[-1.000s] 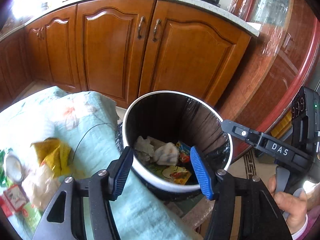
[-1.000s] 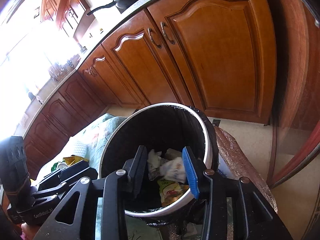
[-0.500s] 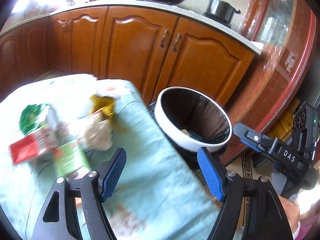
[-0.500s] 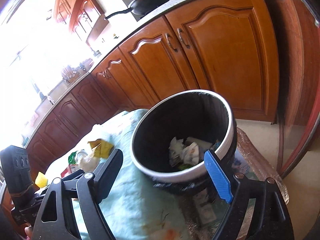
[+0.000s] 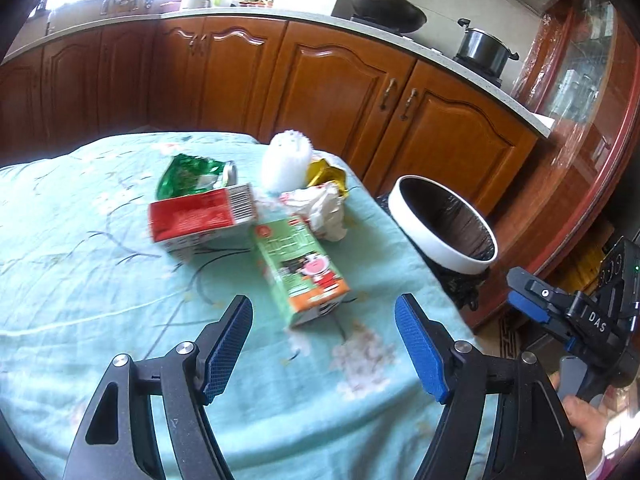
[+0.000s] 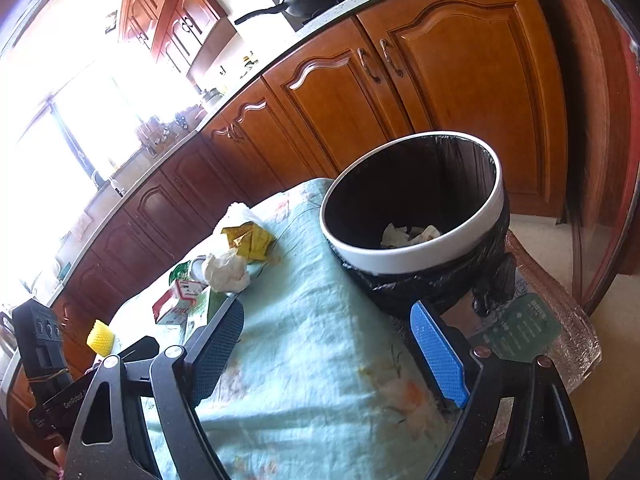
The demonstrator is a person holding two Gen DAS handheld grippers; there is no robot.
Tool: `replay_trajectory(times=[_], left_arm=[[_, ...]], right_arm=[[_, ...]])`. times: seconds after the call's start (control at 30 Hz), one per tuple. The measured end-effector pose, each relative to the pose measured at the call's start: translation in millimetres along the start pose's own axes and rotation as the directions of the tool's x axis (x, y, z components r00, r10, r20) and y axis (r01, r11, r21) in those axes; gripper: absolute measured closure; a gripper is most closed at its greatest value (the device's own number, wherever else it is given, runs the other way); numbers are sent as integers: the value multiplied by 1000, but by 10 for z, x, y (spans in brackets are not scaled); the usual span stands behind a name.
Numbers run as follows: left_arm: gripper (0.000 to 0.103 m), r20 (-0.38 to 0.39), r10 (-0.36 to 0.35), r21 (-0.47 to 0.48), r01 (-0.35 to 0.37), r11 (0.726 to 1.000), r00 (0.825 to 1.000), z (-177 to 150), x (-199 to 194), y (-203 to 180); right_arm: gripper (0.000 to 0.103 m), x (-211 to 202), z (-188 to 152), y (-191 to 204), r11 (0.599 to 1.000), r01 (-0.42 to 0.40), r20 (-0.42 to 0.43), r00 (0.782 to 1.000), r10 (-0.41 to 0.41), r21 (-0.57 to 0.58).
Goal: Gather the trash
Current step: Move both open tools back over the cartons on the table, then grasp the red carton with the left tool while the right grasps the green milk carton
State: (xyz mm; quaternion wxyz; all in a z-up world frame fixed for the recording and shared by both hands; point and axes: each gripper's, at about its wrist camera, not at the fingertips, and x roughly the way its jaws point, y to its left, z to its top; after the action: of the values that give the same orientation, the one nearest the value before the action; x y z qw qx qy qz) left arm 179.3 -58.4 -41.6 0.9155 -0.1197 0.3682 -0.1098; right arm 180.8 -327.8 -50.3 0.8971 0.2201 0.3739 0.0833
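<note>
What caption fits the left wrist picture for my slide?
Open left gripper hovers over a green carton on the tablecloth, beside the bin.

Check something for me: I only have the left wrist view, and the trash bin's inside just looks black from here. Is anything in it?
Observer: Yes. The right wrist view looks down into the trash bin, and crumpled white paper lies at the bottom.
Reviewer: And the right tongs? I see them only from the side.
Observer: The right tongs stand open with nothing between them, above the tablecloth.
Reviewer: Anything beside the bin?
Observer: A green printed card lies flat near the bin's base, seemingly under clear film.
</note>
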Motion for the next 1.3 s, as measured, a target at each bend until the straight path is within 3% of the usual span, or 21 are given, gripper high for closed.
replay_trajectory(times=[0.5, 0.7, 1.0, 1.3], left_arm=[[30, 12, 59, -28, -58, 998, 998, -130, -541, 457], [30, 4, 91, 25, -92, 995, 996, -25, -584, 644], [30, -60, 82, 175, -70, 982, 995, 291, -236, 944], [30, -93, 47, 326, -14, 945, 995, 604, 278, 1073]], right_arm=[[16, 24, -296, 535, 994, -61, -57, 997, 55, -95], [16, 96, -369, 778, 984, -79, -88, 994, 66, -159], [16, 358, -415, 1071, 973, -92, -134, 989, 64, -211], [17, 733, -405, 1420, 947, -113, -184, 981, 59, -302]])
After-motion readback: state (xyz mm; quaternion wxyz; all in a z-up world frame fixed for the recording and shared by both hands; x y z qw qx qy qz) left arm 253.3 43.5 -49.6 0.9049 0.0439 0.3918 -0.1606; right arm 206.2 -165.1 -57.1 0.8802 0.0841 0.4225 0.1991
